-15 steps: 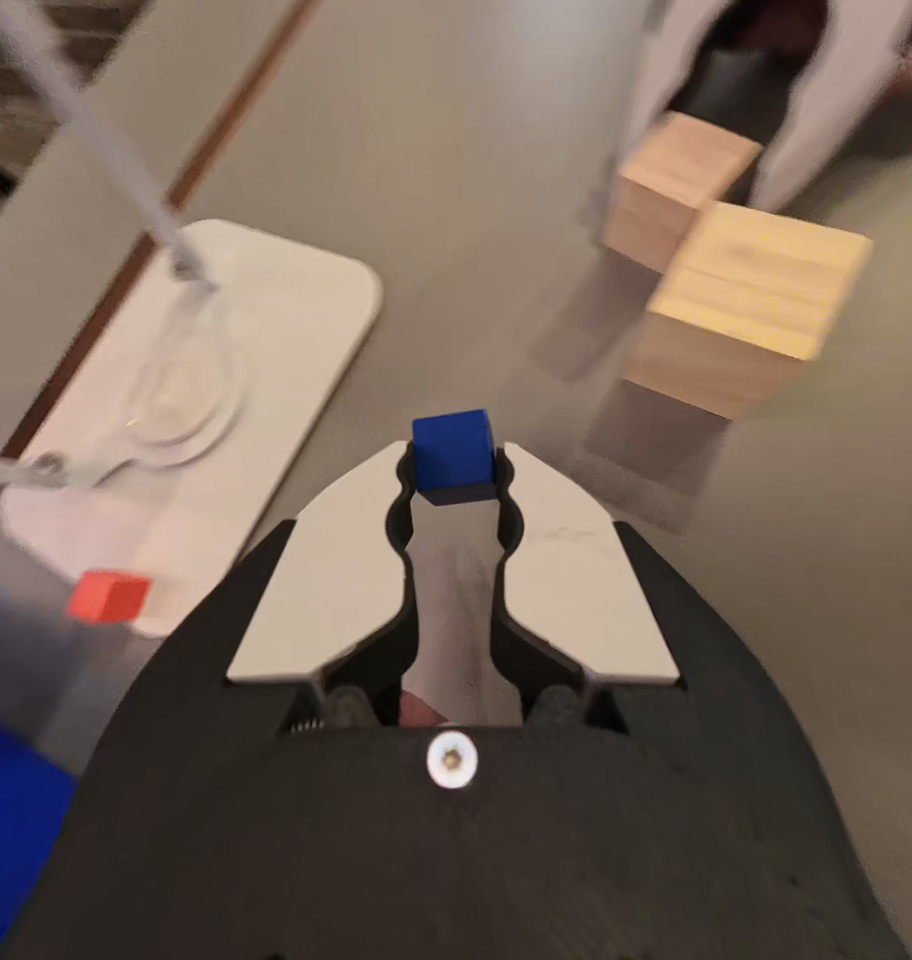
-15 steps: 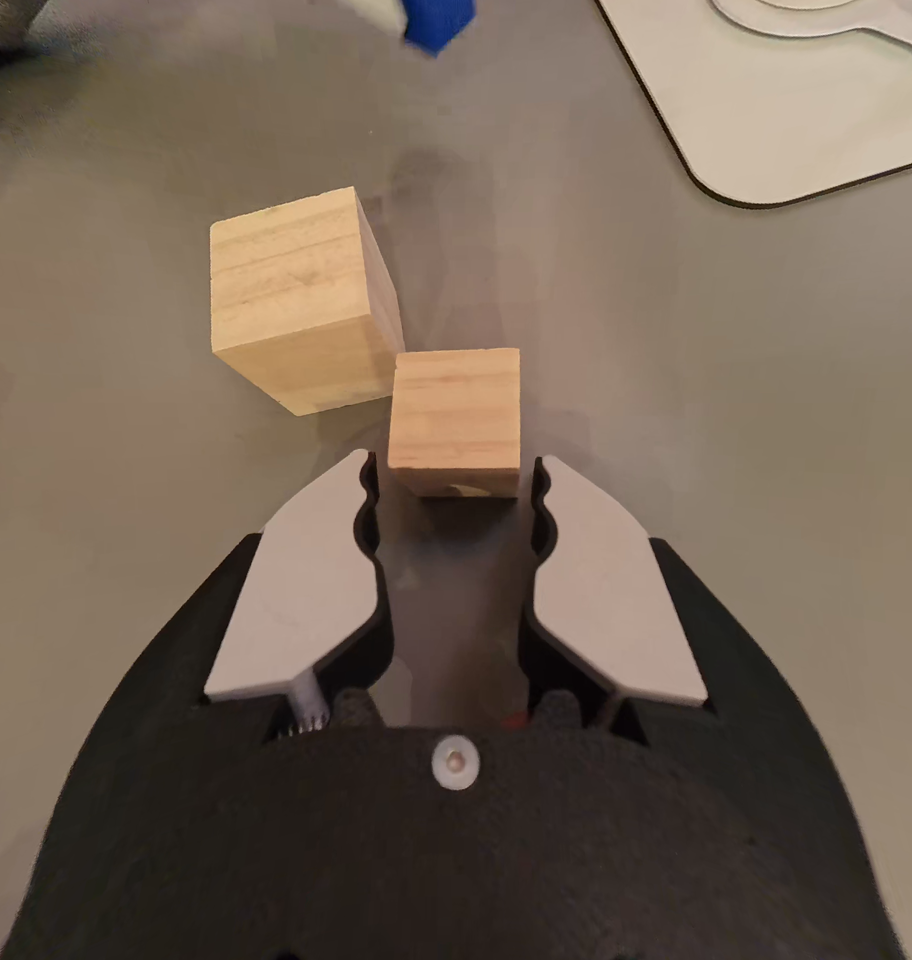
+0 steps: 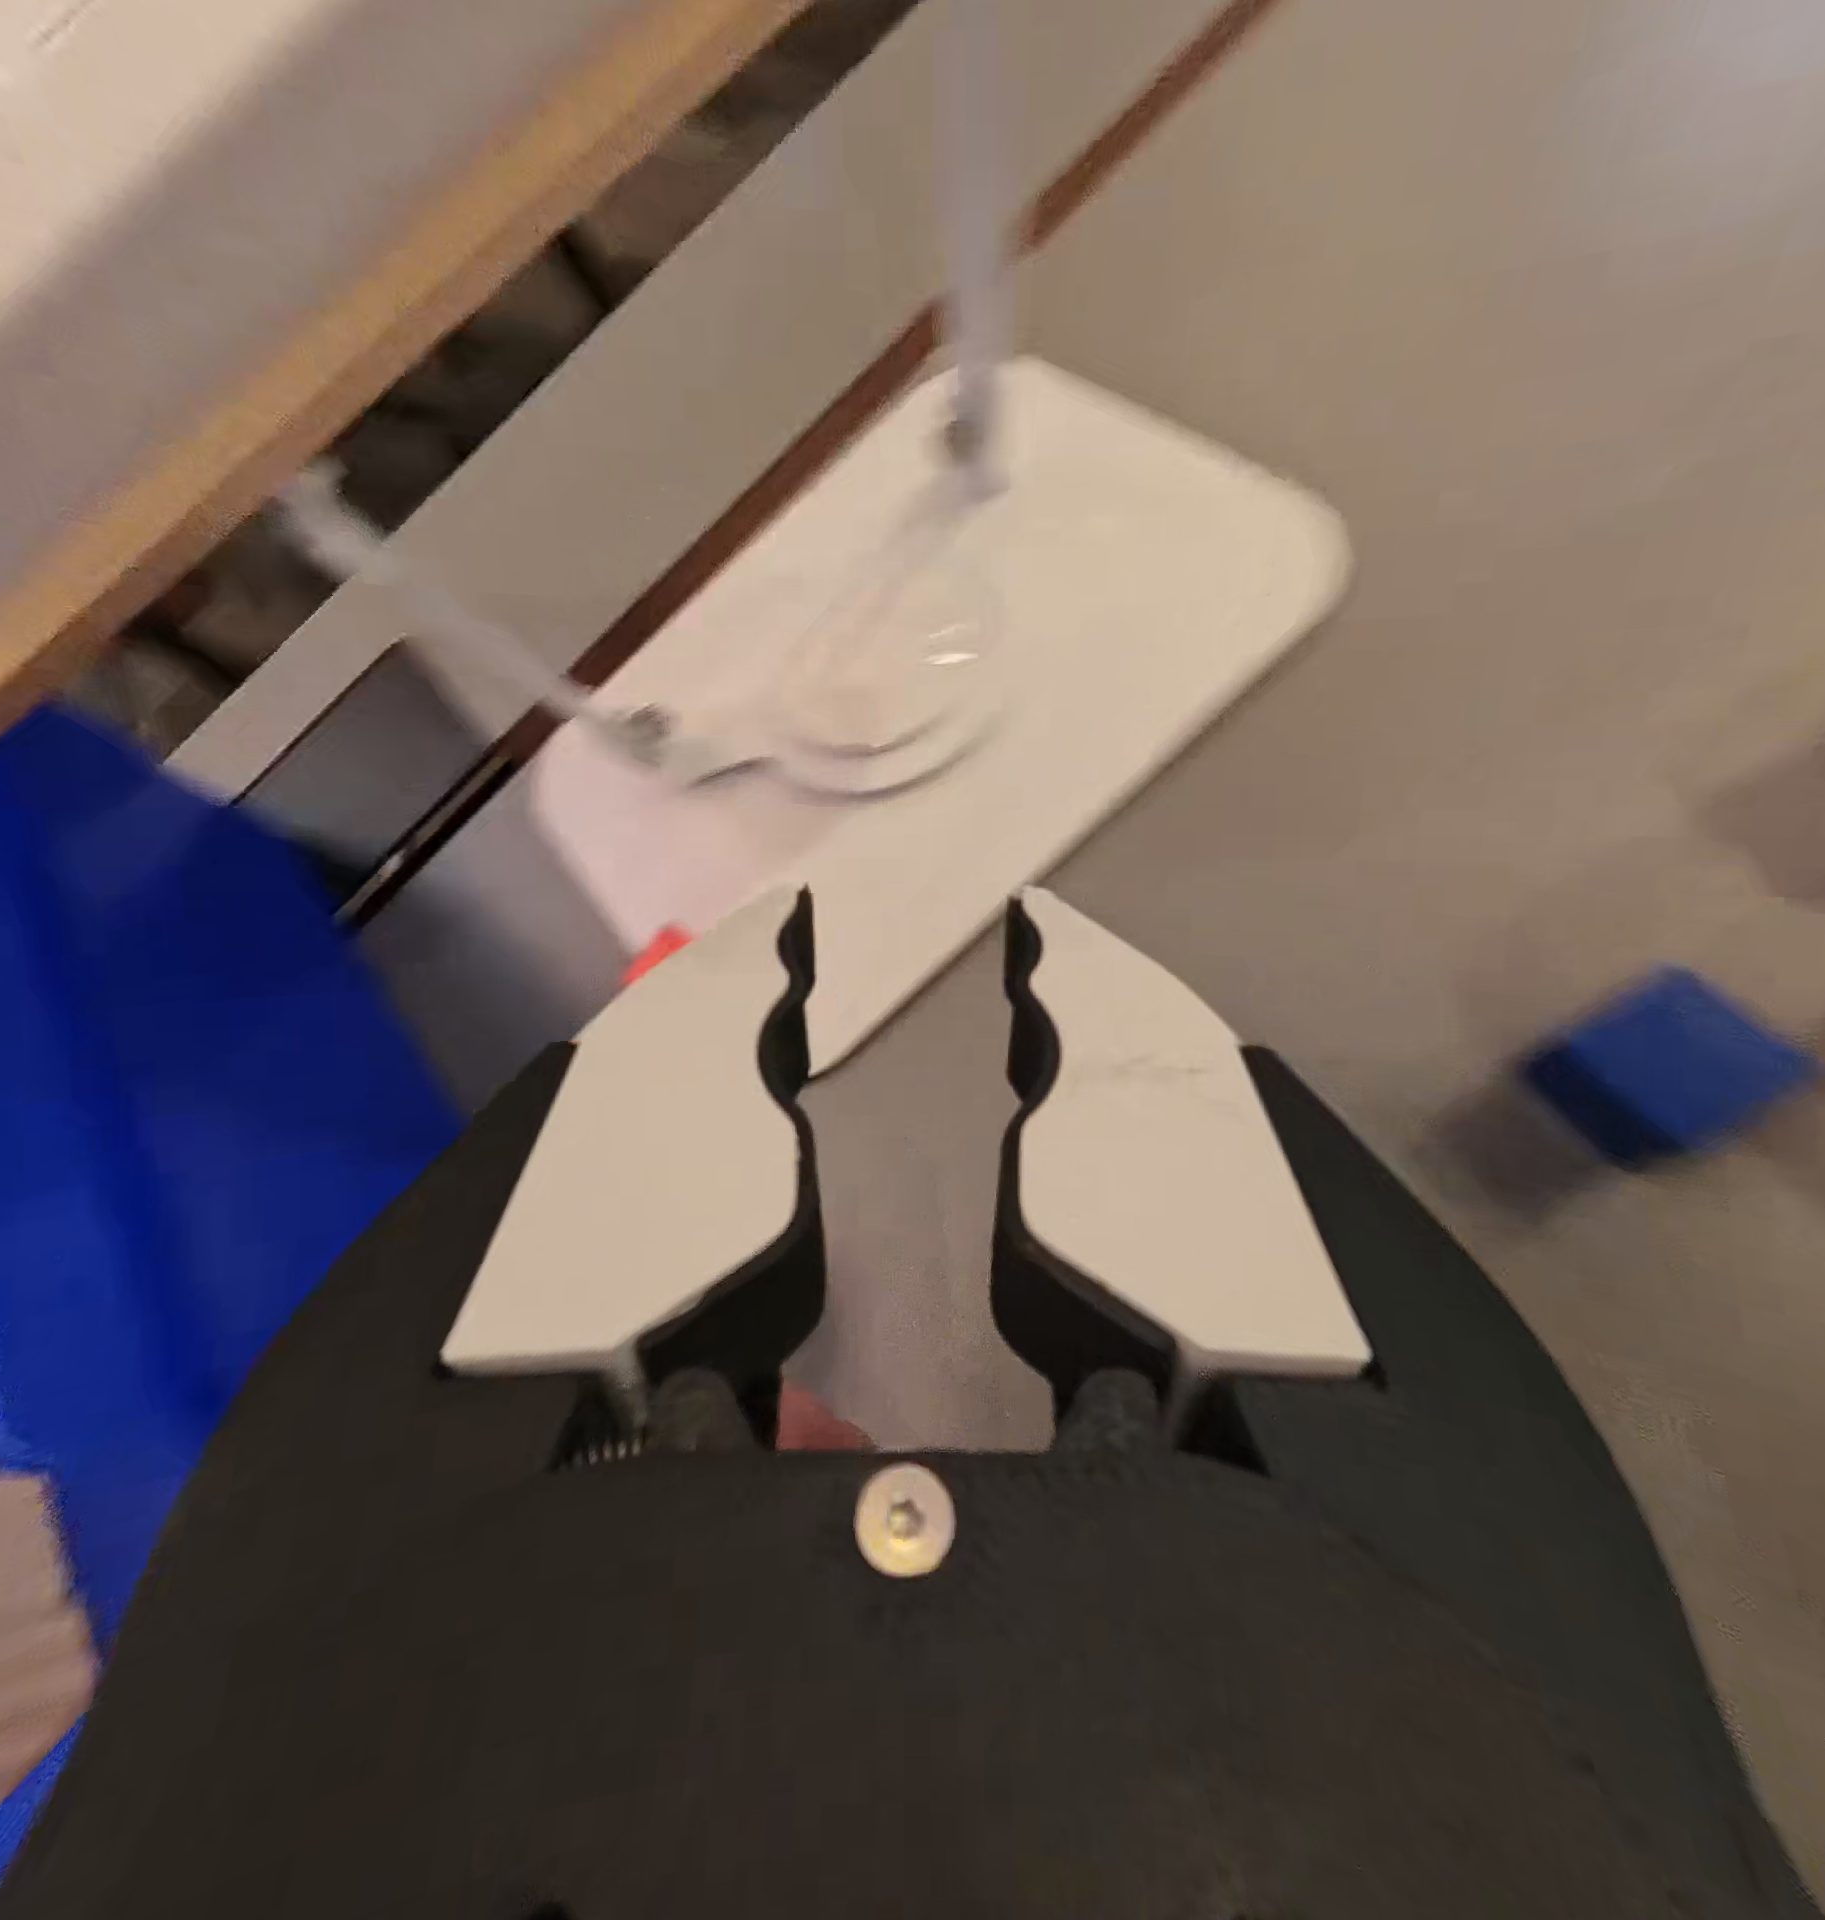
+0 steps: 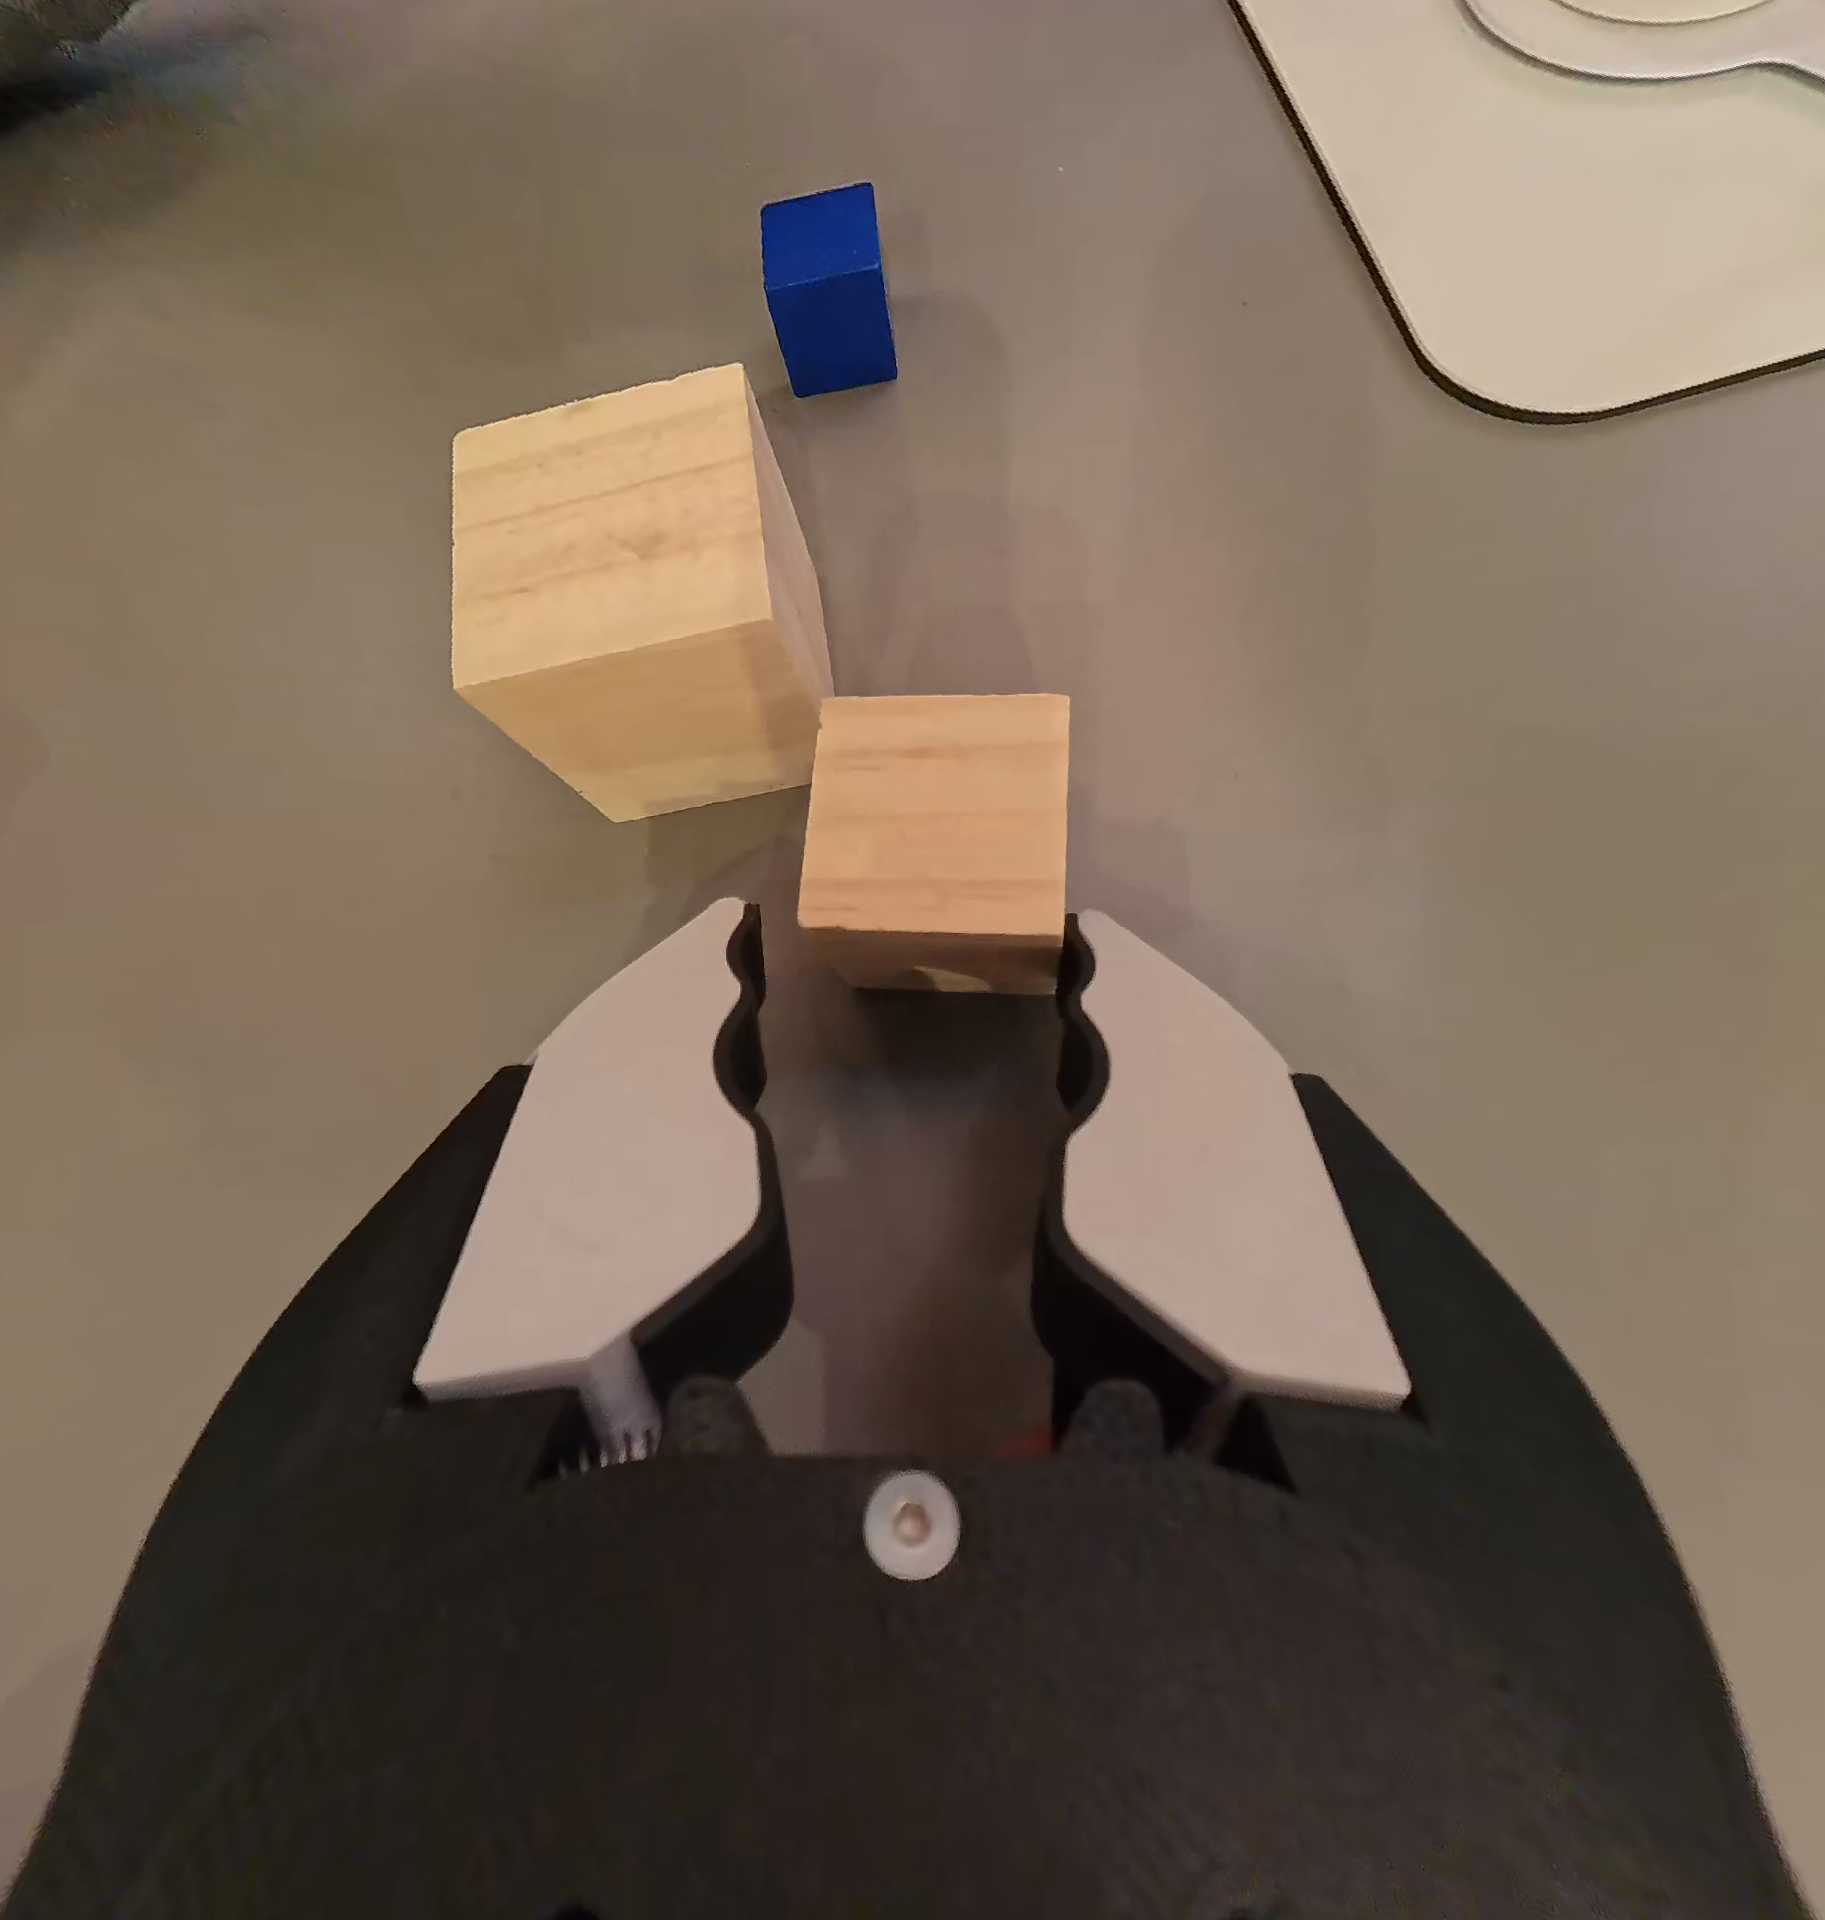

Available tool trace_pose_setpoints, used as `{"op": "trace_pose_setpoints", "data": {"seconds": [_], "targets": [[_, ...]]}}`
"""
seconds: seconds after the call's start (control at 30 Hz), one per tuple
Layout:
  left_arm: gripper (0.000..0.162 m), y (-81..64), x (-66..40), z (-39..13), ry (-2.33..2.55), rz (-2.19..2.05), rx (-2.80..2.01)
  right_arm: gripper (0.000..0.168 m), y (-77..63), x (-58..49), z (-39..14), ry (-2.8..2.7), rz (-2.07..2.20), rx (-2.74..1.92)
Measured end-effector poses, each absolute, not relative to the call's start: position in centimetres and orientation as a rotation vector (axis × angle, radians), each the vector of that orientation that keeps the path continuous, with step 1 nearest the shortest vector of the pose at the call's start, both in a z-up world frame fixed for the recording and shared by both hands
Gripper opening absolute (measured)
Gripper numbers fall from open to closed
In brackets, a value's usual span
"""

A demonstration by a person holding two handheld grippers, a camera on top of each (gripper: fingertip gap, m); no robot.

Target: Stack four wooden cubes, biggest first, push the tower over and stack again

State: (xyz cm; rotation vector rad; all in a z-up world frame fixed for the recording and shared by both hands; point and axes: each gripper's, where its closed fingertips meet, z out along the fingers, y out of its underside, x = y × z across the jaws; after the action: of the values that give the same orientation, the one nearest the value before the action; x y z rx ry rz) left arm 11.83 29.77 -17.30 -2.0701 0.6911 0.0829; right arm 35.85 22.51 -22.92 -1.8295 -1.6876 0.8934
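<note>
In the right wrist view a big wooden cube (image 4: 617, 582) stands on the grey table (image 4: 1407, 935). A smaller wooden cube (image 4: 934, 831) sits at its near right corner. A small blue cube (image 4: 830, 291) stands just beyond the big one. My right gripper (image 4: 913, 920) is open, with the smaller wooden cube between its fingertips; the right fingertip is at its side and a narrow gap shows on the left. My left gripper (image 3: 908, 914) is open and empty. The blue cube (image 3: 1666, 1081) lies to its right. A small red cube (image 3: 659, 951) peeks out behind its left finger.
A white mat (image 3: 1147, 644) with a clear glass-like piece (image 3: 887, 665) on it lies ahead of the left gripper; its corner (image 4: 1614, 208) shows in the right wrist view. A blue cloth-like mass (image 3: 160, 1039) fills the left. The table edge (image 3: 679, 582) runs behind the mat.
My left gripper let go of the blue cube, which now rests on the table, and swung away to the left. My right jaws narrowed slightly around the smaller wooden cube.
</note>
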Motion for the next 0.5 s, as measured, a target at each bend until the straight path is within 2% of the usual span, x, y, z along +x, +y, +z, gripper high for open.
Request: {"op": "trace_pose_setpoints", "data": {"seconds": [0.03, 0.23, 0.4, 0.5], "targets": [[0.036, 30.8, 10.4, -17.8, 0.641, 0.149, -2.111, 0.054, 22.5, 35.8, -22.9, -1.69, 0.89, -1.828], [0.034, 34.1, 6.7, -20.5, 0.618, 0.539, -2.201, 0.052, 22.4, 35.8, -22.9, -1.69, 0.888, -1.824], [0.053, 34.6, 5.4, -22.1, 0.553, 0.588, -2.299, 0.051, 22.3, 35.8, -23.0, -1.703, 0.885, -1.816], [0.043, 34.8, 5.3, -22.4, 0.504, 0.52, -2.33, 0.051, 22.3, 35.8, -23.0, -1.706, 0.885, -1.813]]}}
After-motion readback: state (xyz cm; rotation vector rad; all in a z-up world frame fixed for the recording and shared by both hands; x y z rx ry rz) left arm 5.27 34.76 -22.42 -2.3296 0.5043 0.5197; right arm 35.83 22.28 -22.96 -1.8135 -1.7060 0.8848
